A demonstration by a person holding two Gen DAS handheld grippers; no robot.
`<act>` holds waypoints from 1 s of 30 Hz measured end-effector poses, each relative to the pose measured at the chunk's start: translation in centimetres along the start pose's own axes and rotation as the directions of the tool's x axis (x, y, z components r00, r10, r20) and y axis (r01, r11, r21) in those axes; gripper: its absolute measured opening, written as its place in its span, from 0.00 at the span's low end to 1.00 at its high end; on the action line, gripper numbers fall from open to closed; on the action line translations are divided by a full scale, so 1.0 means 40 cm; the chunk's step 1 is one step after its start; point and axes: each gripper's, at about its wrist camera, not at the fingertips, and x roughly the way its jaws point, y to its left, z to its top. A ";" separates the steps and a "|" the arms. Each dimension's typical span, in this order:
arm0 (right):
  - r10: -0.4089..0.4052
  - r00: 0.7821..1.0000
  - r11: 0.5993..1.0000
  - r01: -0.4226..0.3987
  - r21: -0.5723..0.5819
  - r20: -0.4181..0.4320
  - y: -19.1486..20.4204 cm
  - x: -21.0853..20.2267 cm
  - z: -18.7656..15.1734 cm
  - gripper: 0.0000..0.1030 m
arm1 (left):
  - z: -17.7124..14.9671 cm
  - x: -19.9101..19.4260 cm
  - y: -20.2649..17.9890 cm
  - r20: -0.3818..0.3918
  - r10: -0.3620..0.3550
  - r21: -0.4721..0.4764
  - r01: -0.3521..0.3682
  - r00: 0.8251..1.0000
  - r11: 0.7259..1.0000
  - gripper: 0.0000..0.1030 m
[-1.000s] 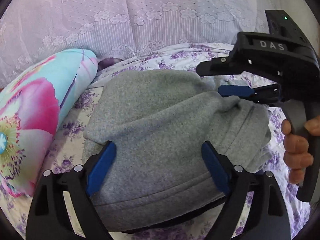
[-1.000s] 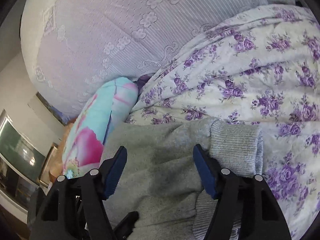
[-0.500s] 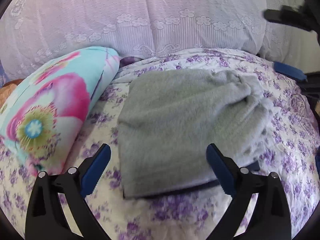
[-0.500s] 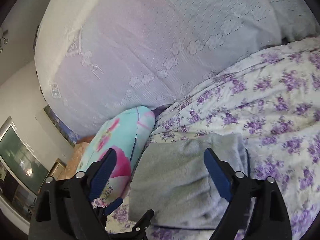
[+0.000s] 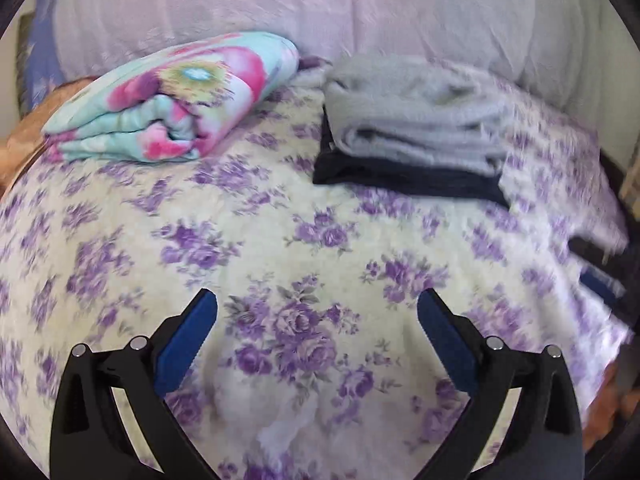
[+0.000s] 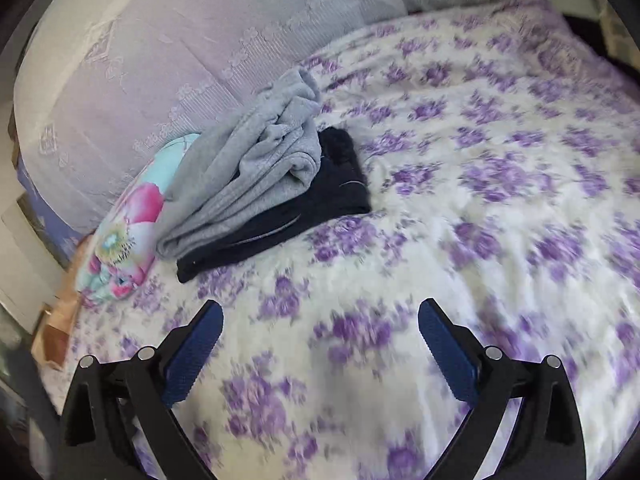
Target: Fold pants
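Observation:
The folded grey pants (image 5: 416, 116) lie on a folded dark garment (image 5: 400, 178) at the far side of the bed. They also show in the right wrist view (image 6: 256, 168), with the dark garment (image 6: 304, 212) under them. My left gripper (image 5: 316, 320) is open and empty, well back from the pile above the floral sheet. My right gripper (image 6: 320, 328) is open and empty, also far back from the pile.
A folded turquoise and pink floral blanket (image 5: 176, 96) lies left of the pants, also in the right wrist view (image 6: 124, 240). The purple-flowered bedsheet (image 5: 280, 264) covers the bed. A lilac lace-covered headboard (image 5: 280, 4) stands behind. The bed's right edge (image 5: 600, 240) drops off.
Both grippers have pulled back from the grey pants, which now lie alone on the dark garment far ahead. Both views are blurred by motion.

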 end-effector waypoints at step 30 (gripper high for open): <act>-0.067 0.967 0.946 0.140 -0.293 0.245 0.156 -0.027 0.007 0.96 | 0.097 -0.075 -0.080 0.244 0.028 0.155 -0.067 0.969 0.986 0.96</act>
